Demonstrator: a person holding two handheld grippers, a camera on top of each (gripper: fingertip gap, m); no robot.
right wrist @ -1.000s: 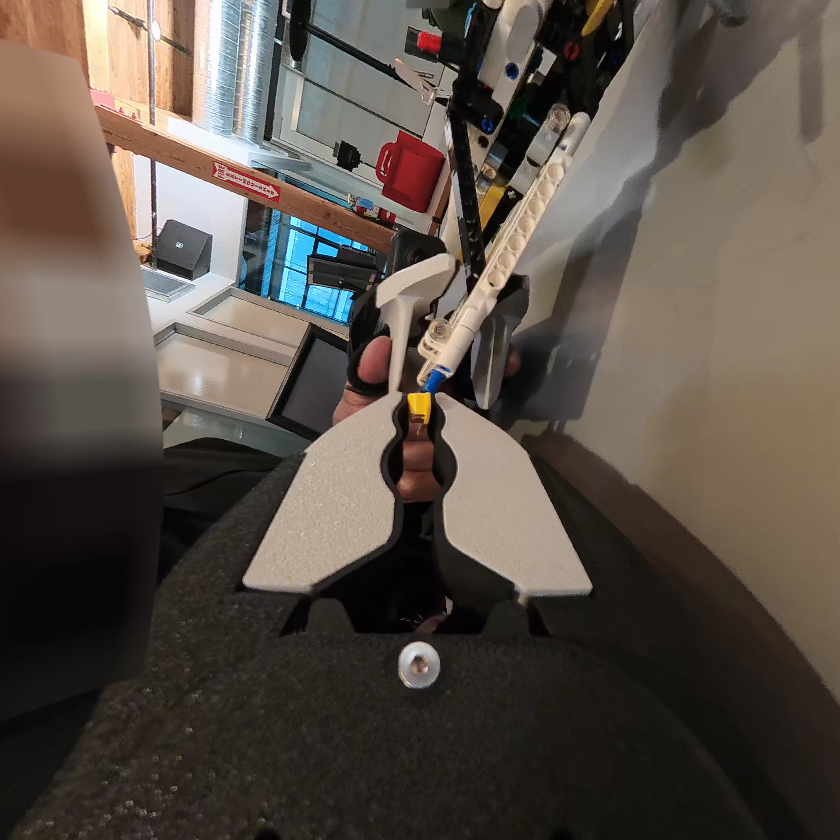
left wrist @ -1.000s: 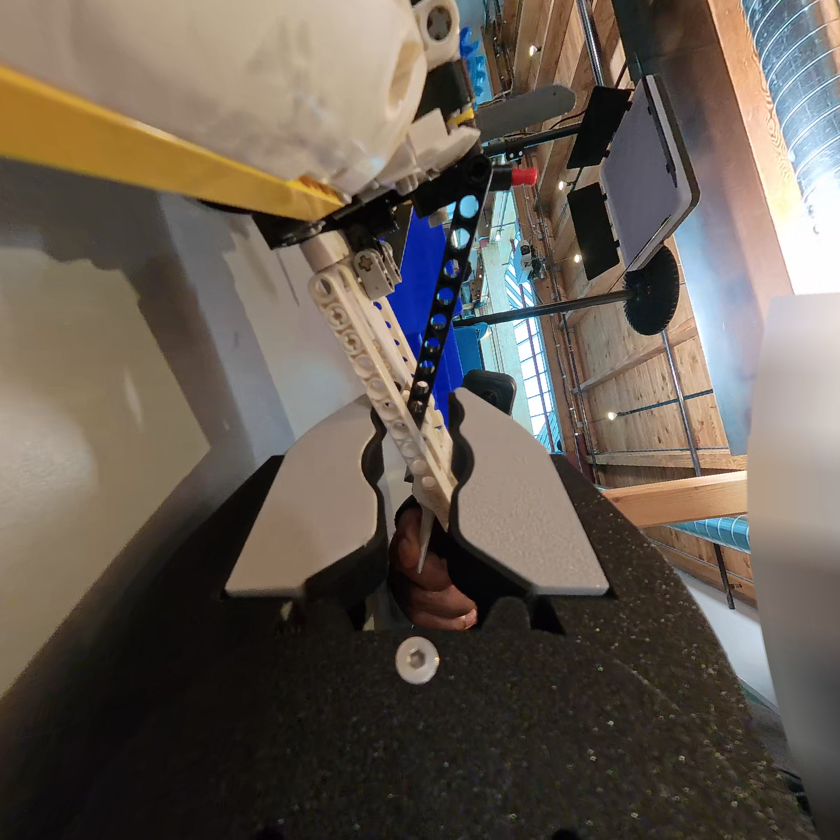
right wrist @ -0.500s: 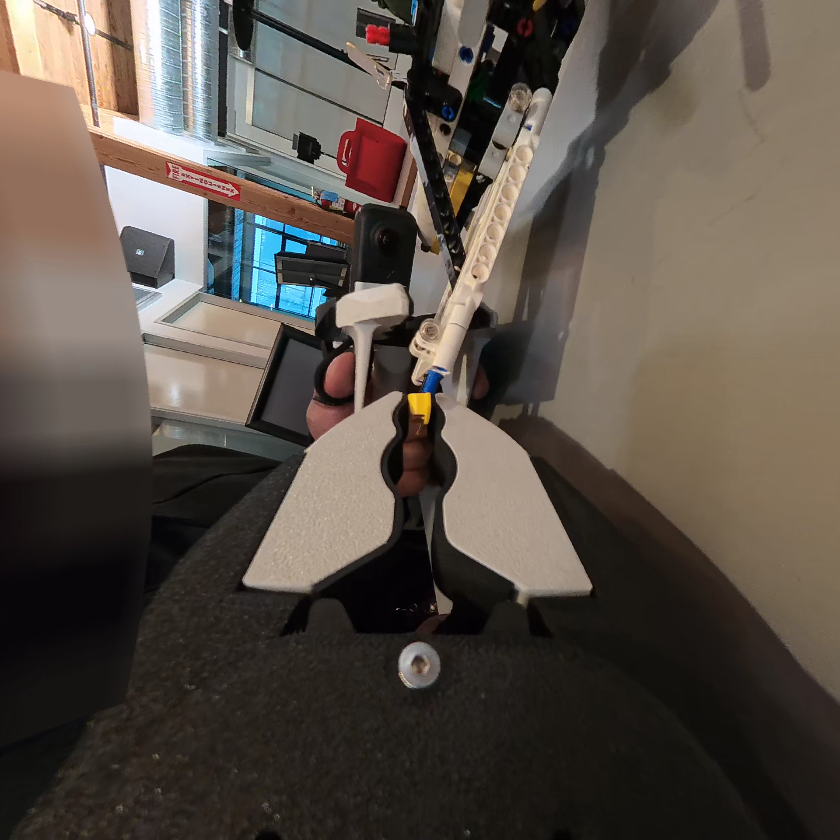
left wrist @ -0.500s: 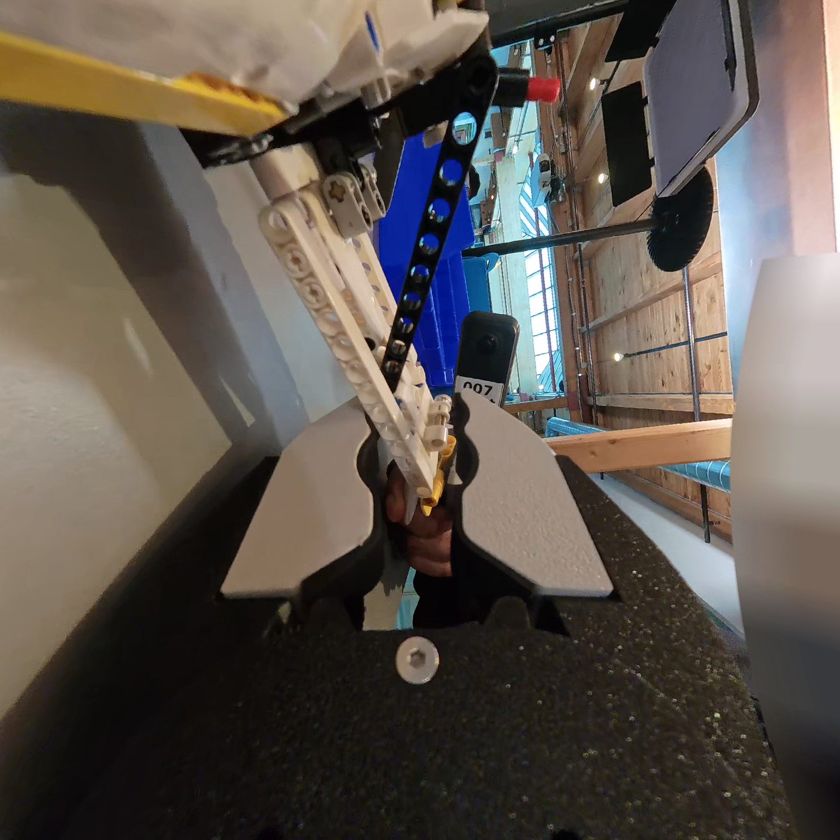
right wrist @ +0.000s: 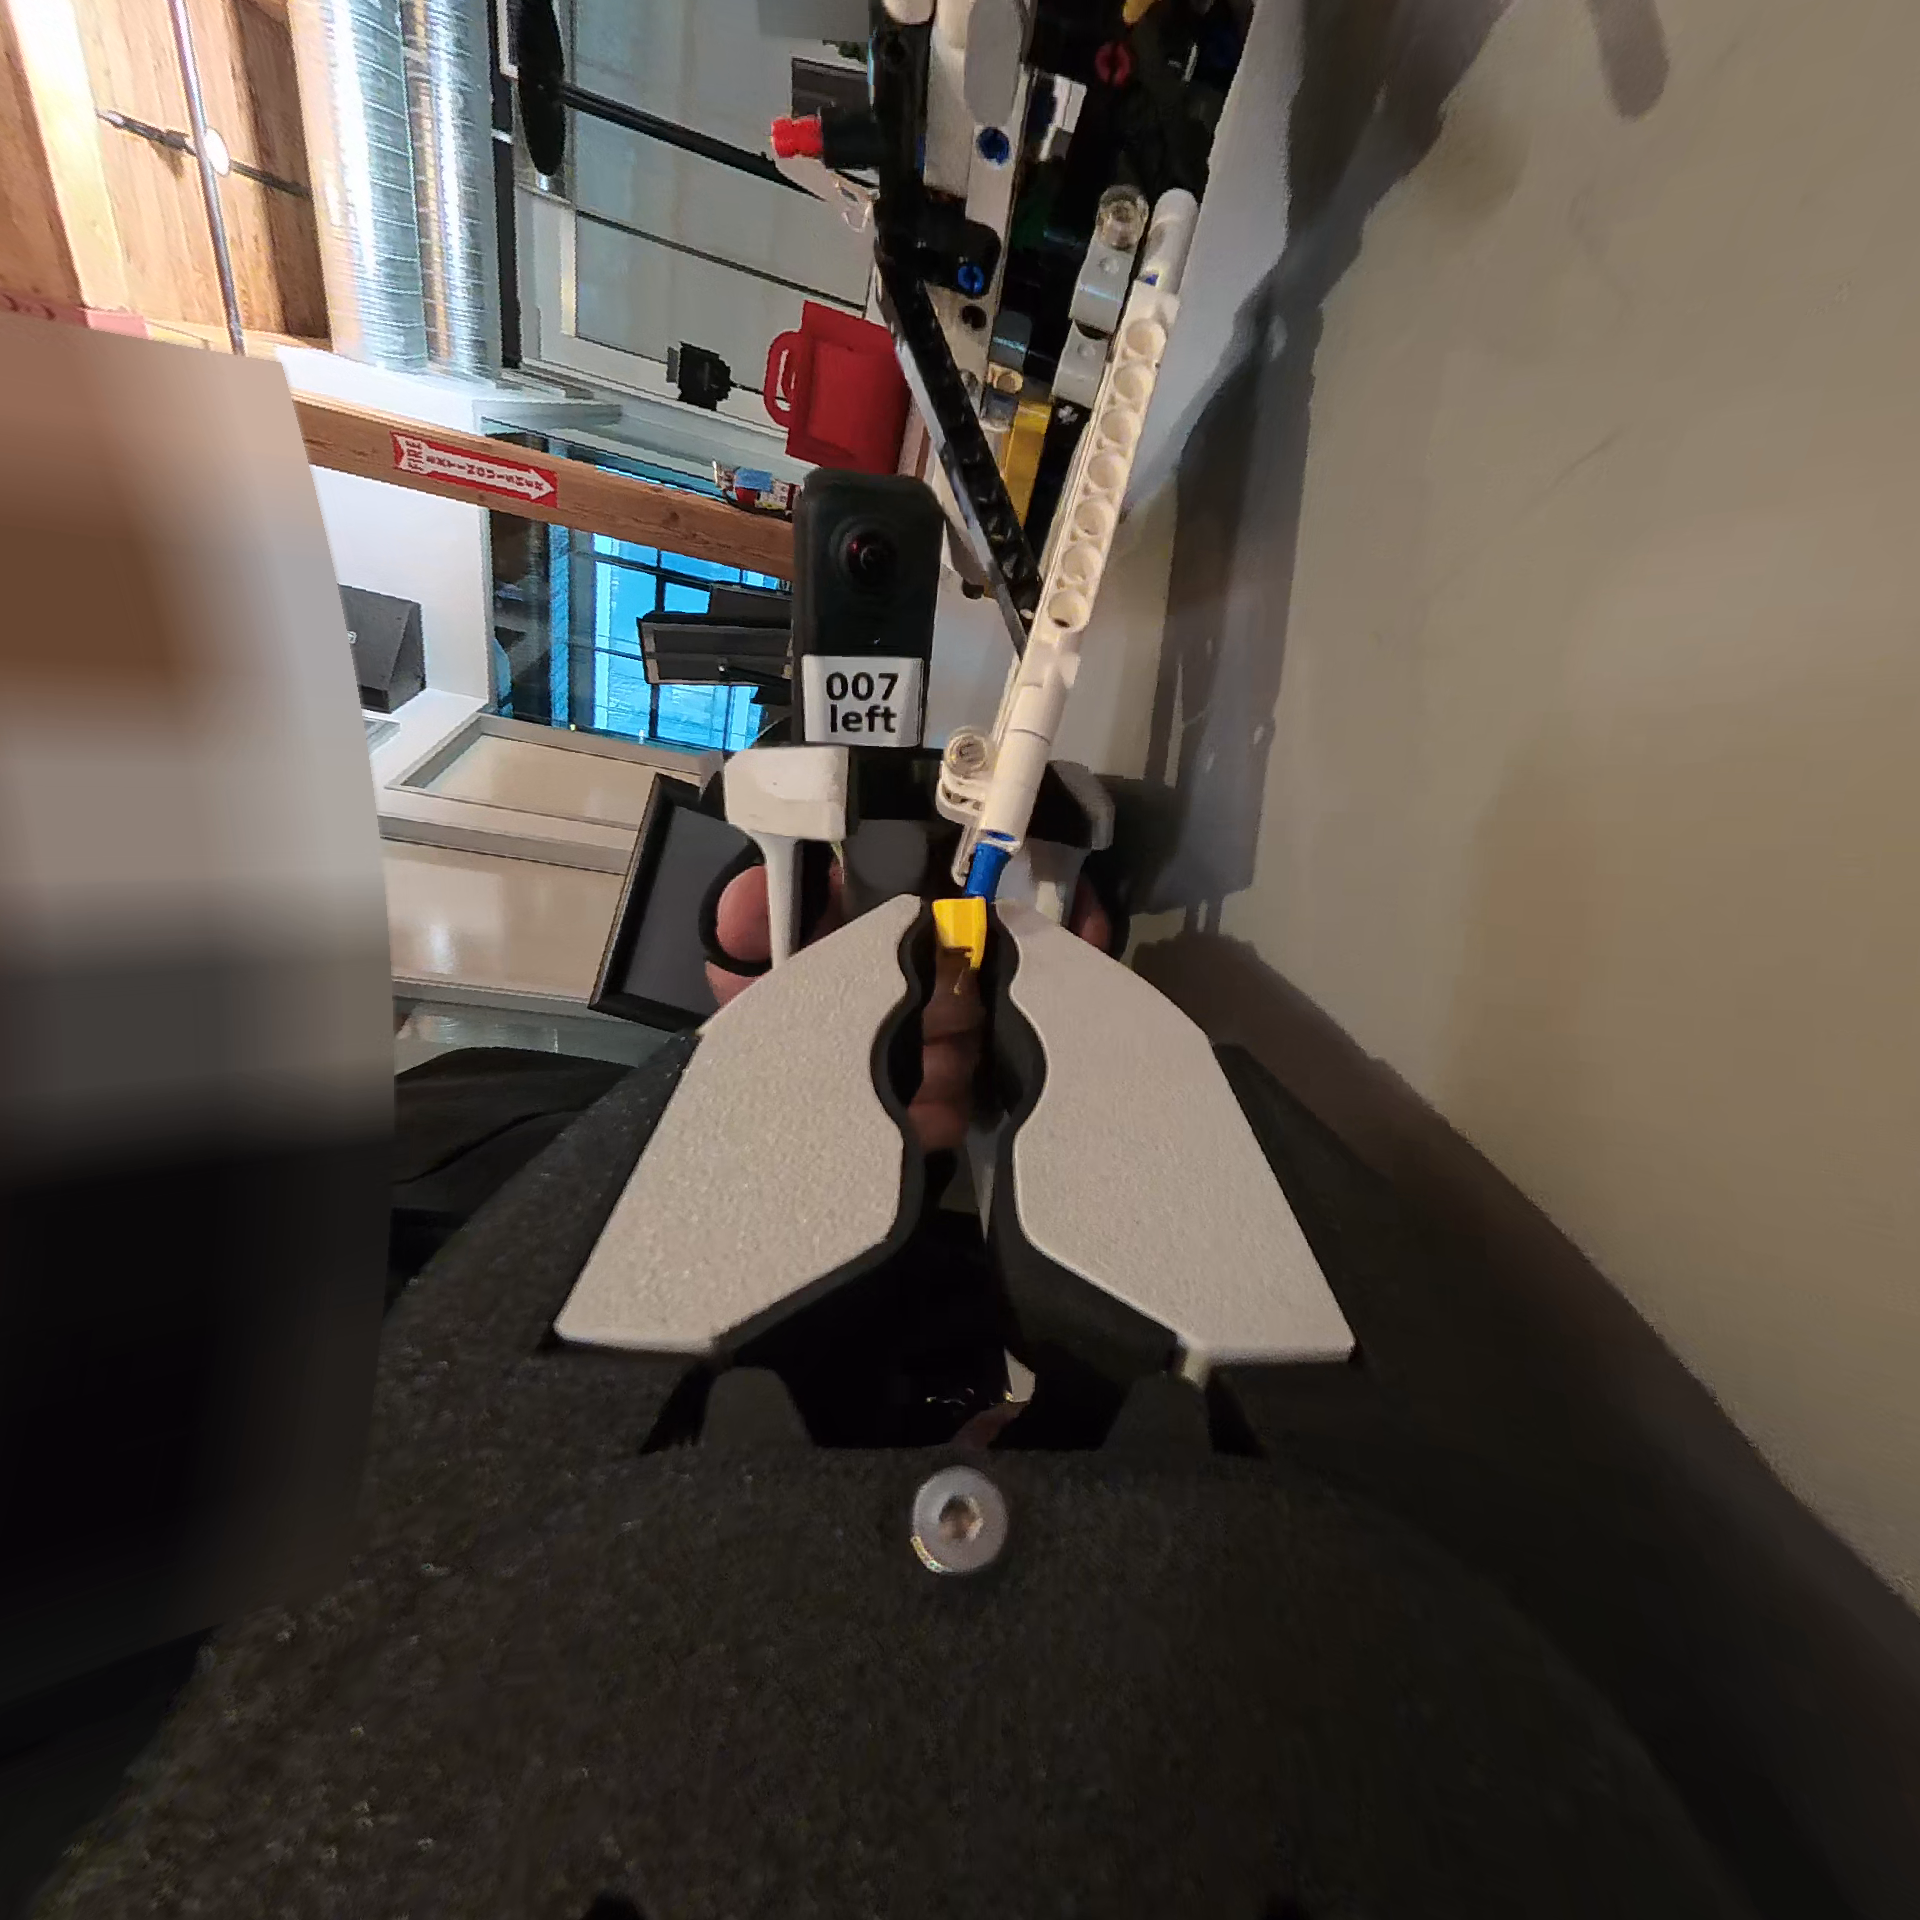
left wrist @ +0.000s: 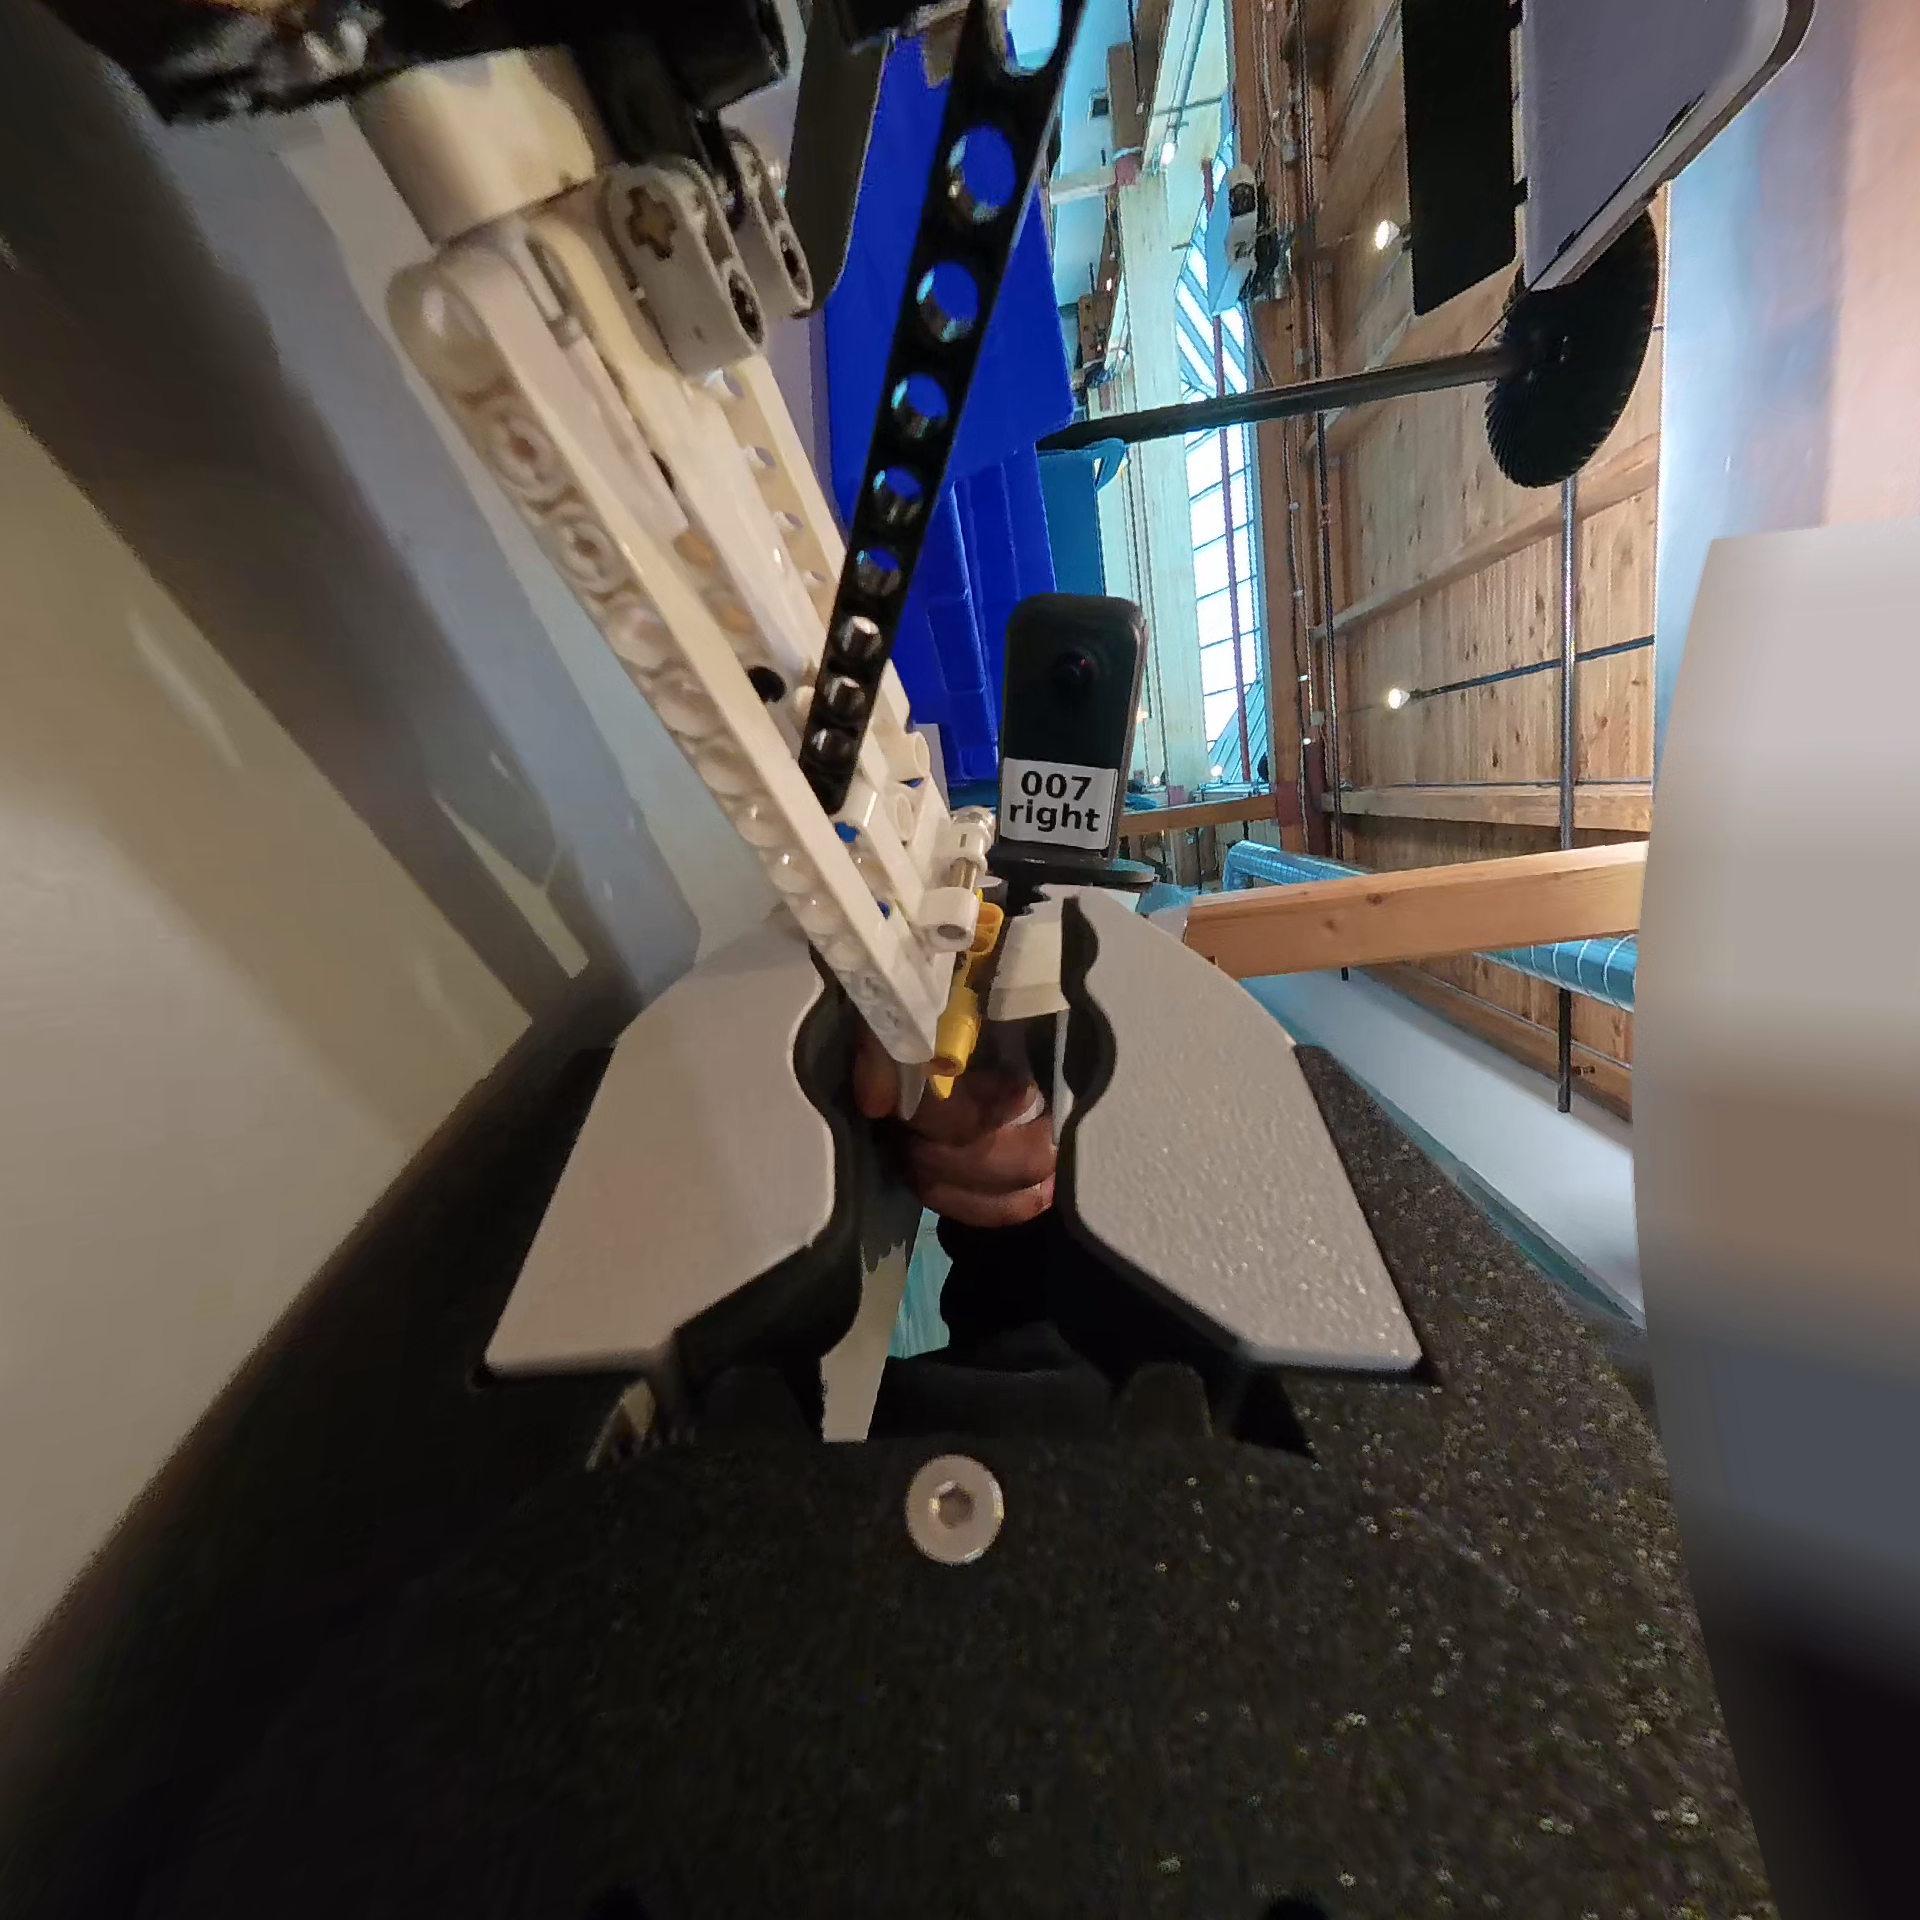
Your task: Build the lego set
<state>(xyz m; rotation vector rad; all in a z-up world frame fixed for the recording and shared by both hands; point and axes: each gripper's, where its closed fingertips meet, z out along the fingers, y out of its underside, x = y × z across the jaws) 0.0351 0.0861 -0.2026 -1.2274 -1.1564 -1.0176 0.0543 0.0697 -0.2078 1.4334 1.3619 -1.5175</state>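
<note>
Spread wider than a second ago, the left gripper (left wrist: 935, 940) now stands apart around the lower end of the white beams (left wrist: 665, 644). They lie against its left finger (left wrist: 707, 1122), with clear space on the other side. The brick model has also drawn nearer that camera, and the yellow strip seen earlier has left the top of the frame.

Facing it, the right gripper (right wrist: 961, 914) is clamped on a small yellow peg (right wrist: 958, 925), both pads pressing its sides. The peg is joined to a blue pin (right wrist: 987, 862) at the tip of the beams. A hand (left wrist: 977, 1153) shows behind the jaws.

Beyond the grippers the beams rise to the model's body (right wrist: 997, 125), held in the air beside a pale surface (right wrist: 1558, 727). A black beam (left wrist: 914, 416) crosses in front of them, and a blue bin (left wrist: 997, 520) stands behind.

The model looks light and rigid, made of hard, slick plastic pressed together. A twist could well pop a joint loose. The flat sides of the beams near their lower end seem the surest hold, since the peg offers little surface.

Counted: two grippers, each with one camera (left wrist: 1070, 675); one yellow peg; one blue pin; one black beam; at least two white beams, side by side.
</note>
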